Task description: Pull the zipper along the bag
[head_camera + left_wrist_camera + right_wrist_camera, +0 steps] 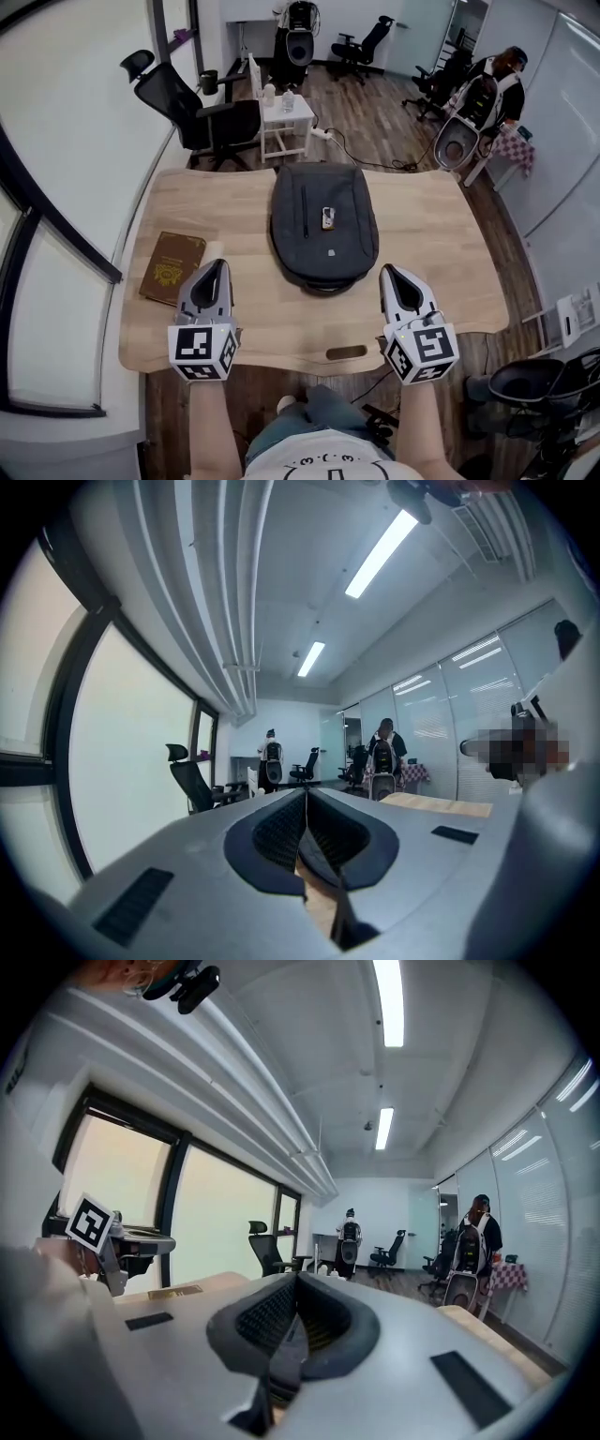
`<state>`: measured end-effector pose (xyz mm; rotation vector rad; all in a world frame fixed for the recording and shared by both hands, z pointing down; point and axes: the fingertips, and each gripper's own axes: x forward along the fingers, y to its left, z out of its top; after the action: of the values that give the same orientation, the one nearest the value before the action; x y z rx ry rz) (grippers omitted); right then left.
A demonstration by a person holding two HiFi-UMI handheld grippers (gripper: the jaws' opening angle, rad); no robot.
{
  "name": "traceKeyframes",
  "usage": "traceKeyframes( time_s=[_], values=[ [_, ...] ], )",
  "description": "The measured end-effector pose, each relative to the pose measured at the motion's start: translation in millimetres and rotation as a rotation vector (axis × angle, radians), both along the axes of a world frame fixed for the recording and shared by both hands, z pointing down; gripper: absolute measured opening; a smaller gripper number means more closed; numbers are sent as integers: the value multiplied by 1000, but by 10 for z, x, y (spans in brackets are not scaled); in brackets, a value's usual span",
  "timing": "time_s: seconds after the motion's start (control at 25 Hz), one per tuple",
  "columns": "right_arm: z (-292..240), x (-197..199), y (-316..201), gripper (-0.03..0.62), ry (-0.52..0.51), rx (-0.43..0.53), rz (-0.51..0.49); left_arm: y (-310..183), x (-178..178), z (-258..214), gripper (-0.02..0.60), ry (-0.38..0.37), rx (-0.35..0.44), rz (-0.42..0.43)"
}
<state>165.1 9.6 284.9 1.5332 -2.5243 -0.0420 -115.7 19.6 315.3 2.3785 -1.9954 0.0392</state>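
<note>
I have both grippers hanging over the near edge of the table (441,253). The left gripper (217,266) and the right gripper (388,271) sit either side of the backpack (323,225) and clear of it. Both pairs of jaws are pressed together with nothing between them, and each gripper view looks out across the room, not at the bag.

The backpack lies flat on its back in the middle of the table, dark grey, its length running away from me. A brown book (172,267) rests well to its left, out of my way.

I judge the bag to be soft fabric and probably light, so it will bunch and slide along the smooth wood if I drag a slider with nothing bracing it. A straight zipper line (304,211) runs lengthwise down the left half of the front panel. I can't make out its pull tab from here, as it is too small.

My plan would be to pinch that tab with one gripper, gripping the flat of the tab rather than the teeth. The other gripper would pin or pinch the fabric just behind the slider to keep the track taut. The tab is small and likely slick metal, so I expect it could slip out of a shallow pinch.
</note>
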Motion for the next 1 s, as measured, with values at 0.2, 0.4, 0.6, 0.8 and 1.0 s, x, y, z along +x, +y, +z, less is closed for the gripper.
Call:
traceKeyframes(
  time_s=[0.2, 0.4, 0.6, 0.8, 1.0],
  values=[
    [182, 155, -378, 52, -26, -39, 26, -400, 67, 227, 17, -8, -54, 8],
    [341, 260, -798, 52, -13, -84, 0, -811, 190, 411, 18, -6, -113, 17],
    [444, 330, -1182, 52, -31, -118, -38, -1188, 412, 562, 167, 32, -179, 90],
    [612, 300, -1413, 52, -63, -163, -81, -1364, 480, 768, 156, 9, -236, 102],
    [831, 103, -1505, 52, -60, -218, -119, -1492, 397, 968, 149, -31, -291, 123]
  ],
)
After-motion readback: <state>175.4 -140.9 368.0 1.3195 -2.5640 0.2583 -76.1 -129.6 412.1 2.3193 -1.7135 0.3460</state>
